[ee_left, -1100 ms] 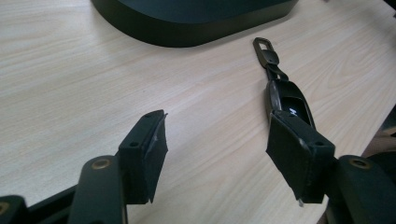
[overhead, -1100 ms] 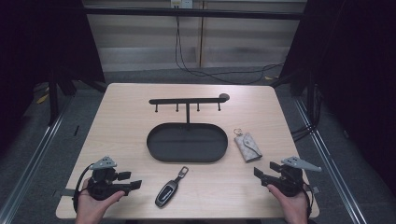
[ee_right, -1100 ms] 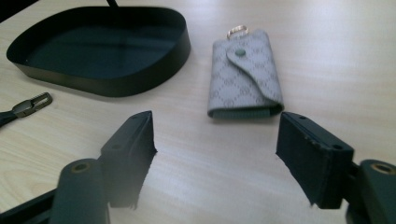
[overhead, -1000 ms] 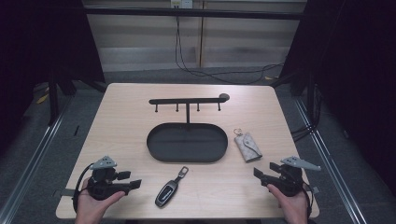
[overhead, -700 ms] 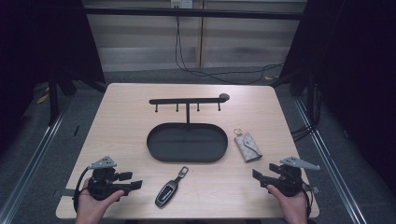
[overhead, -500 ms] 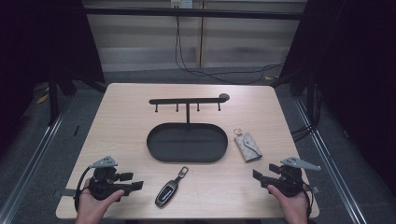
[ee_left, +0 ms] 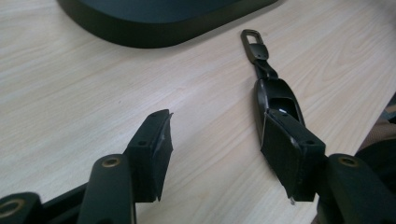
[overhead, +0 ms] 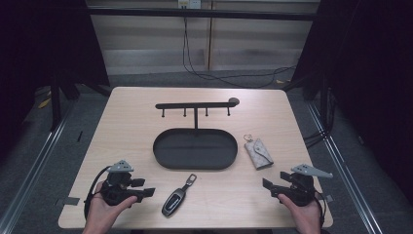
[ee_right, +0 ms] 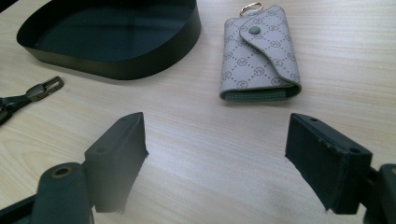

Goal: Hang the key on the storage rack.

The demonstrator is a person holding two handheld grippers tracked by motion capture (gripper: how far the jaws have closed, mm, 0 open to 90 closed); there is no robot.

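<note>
On the pale wooden worktop (overhead: 131, 126), the left claw (overhead: 148, 192) lay at the near left corner, held in a hand (overhead: 100, 214) that came in from the near edge, and pointed right toward the black car key fob (overhead: 174, 202). Its jaws stood partly apart with nothing between them and had just been closing a little; in the left gripper view the fob (ee_left: 275, 100) lay on the bare wood just past the tip of the right-hand jaw, its metal clip (ee_left: 252, 39) pointing away toward the tray, and whether the jaw touched it could not be told. The right claw (overhead: 267, 187) sat at the near right corner in the other hand (overhead: 304, 217), pointing left, its jaws wide apart and empty, having just been opening. Ahead of it in the right gripper view lay the grey patterned key pouch (ee_right: 259, 56), snapped shut, with a small gold ring (ee_right: 252, 6) at its far end, well clear of both jaws. In the high view the pouch (overhead: 258, 152) rested just right of the black oval tray (overhead: 160, 151), apart from its wall. The tray stood at the middle of the worktop, and a thin post rose from its far side to a black hook rail (overhead: 195, 105) with small pegs hanging below it. The fob lay near the tray's near edge, between the two claws and closer to the left one.
</note>
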